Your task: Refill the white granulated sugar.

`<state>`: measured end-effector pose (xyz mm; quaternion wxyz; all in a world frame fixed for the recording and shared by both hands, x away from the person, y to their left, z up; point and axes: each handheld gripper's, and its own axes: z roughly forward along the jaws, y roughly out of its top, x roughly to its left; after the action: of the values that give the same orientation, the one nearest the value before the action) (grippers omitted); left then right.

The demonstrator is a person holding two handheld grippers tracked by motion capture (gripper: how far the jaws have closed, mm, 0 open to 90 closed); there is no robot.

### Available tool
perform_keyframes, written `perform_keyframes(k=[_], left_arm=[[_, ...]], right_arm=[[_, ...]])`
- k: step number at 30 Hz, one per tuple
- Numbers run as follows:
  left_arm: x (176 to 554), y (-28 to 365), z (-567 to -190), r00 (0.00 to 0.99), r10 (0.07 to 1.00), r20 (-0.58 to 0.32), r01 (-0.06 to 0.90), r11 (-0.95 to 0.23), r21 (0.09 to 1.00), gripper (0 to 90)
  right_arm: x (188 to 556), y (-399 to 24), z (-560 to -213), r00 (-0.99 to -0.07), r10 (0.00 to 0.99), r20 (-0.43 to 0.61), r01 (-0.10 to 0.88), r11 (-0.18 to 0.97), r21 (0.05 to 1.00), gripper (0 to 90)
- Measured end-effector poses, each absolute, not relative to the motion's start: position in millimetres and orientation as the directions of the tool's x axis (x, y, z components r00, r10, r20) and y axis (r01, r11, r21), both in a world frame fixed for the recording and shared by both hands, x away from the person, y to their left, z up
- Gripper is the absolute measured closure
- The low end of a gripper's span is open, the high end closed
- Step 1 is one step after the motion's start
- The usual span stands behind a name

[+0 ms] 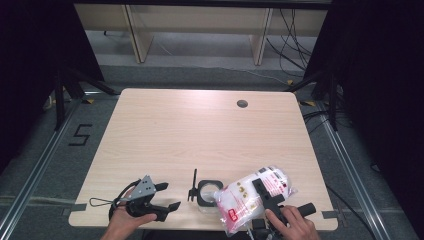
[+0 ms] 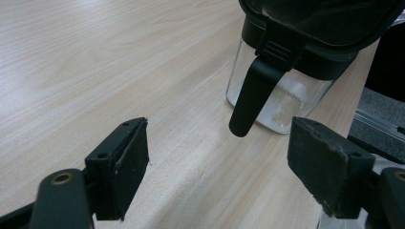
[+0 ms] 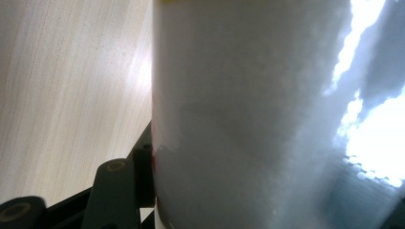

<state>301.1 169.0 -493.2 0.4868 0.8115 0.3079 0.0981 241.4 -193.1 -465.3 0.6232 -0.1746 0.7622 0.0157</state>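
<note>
A clear glass jar (image 1: 207, 199) with a black rim stands near the table's front edge, its lid (image 1: 194, 186) flipped open to the left. In the left gripper view the jar (image 2: 282, 102) holds a little white grain at its bottom, and a black latch (image 2: 253, 93) hangs down its side. My right gripper (image 1: 264, 193) is shut on a plastic bag of white grains (image 1: 250, 200), tilted with a corner over the jar's mouth. Up close, the bag (image 3: 248, 114) presses against one black finger (image 3: 143, 179). My left gripper (image 1: 170, 196) (image 2: 227, 167) rests open left of the jar, holding nothing.
The wooden table (image 1: 200, 130) has a round cable hole (image 1: 242, 103) at the back right. The jar and bag sit close to the front edge (image 1: 200, 224). Dark stands and cables flank the table on the floor, with a "5" marked on the floor (image 1: 80, 135) to the left.
</note>
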Motion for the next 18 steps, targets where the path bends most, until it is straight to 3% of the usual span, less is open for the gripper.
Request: perform_keyframes(k=[18], left_arm=[[300.7,169.2,-493.2,0.793,0.593,-0.138,0.404,-0.342,0.849,21.5]], right_arm=[[241.7,-191.2,-462.4,-0.144,-0.286,-0.947,-0.308,0.923,-0.232,44.1]])
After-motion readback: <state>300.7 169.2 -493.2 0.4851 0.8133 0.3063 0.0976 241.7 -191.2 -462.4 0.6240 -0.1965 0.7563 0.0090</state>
